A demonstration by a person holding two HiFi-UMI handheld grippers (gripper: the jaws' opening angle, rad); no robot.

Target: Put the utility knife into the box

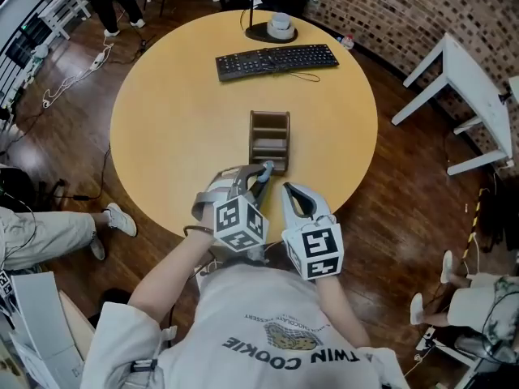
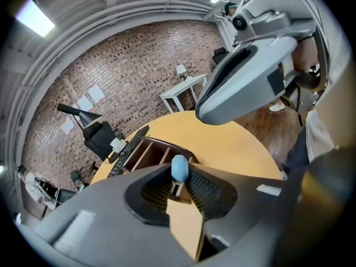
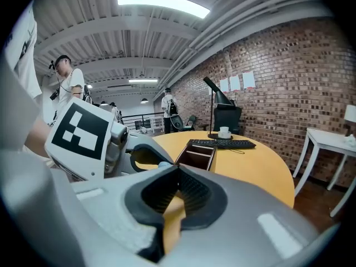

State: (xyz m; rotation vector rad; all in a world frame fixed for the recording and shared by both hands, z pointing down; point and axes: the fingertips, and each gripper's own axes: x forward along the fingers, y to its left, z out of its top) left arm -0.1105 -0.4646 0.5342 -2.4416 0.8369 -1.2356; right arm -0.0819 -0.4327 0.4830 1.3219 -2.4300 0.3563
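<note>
Our left gripper [image 2: 179, 189] is clamped on the utility knife [image 2: 179, 169], just short of the wooden box [image 1: 269, 140]. We should line it up along one compartment, lower it in, and only then release. Right gripper [image 3: 177, 174] is pinched closed and empty.

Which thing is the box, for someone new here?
On the round yellow table, find the black keyboard at the far edge. The box sits mid-table, nearer the person: small, dark brown, open-topped, with dividers inside; nothing else there is brown.
</note>
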